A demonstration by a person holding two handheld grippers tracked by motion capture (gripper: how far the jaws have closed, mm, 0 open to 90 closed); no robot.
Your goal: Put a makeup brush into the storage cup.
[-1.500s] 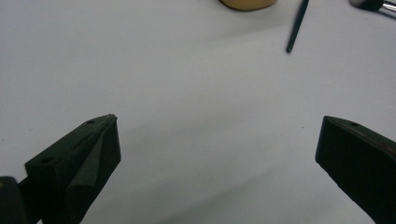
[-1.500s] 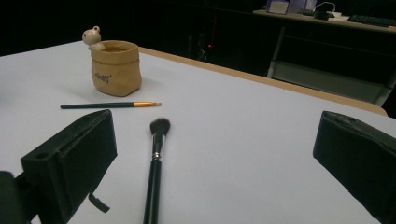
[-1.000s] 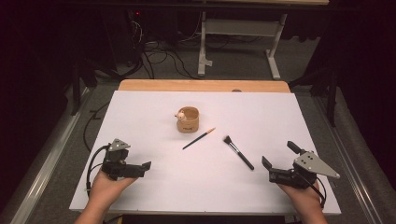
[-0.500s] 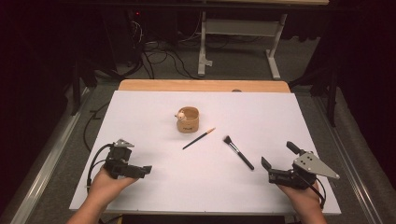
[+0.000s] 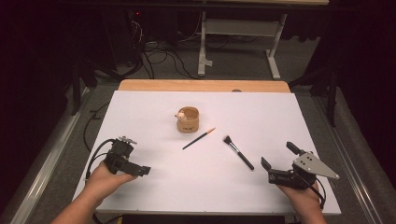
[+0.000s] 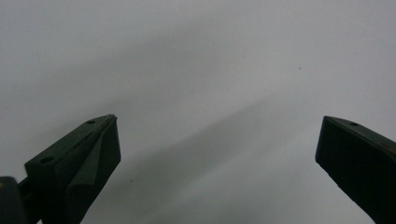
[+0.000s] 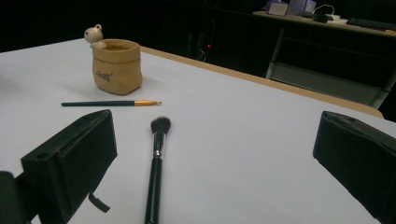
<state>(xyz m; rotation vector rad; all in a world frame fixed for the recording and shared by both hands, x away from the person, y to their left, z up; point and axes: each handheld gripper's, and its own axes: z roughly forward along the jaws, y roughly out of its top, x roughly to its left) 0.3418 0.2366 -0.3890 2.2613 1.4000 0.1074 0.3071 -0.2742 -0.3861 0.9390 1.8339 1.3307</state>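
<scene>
A tan cup (image 5: 188, 120) with a small figure on its rim stands mid-table, also far left in the right gripper view (image 7: 116, 65). In front of it lies a thin dark brush (image 5: 199, 138) (image 7: 109, 103). A black makeup brush (image 5: 238, 152) (image 7: 156, 163) lies to its right, bristles toward the cup. My right gripper (image 5: 279, 155) (image 7: 215, 154) rests open at the front right and faces the makeup brush, holding nothing. My left gripper (image 5: 135, 165) (image 6: 217, 149) sits at the front left, open, tipped down over bare white surface.
The white sheet (image 5: 140, 112) covers the table, and a wooden strip (image 5: 203, 85) shows along its far edge. Beyond the table are floor cables (image 5: 154, 51) and a metal stand frame (image 5: 238, 28). A rail runs along the left side (image 5: 51, 154).
My left gripper has turned slightly and tipped its jaws toward the table. The right gripper, cup and both brushes have stayed put.
</scene>
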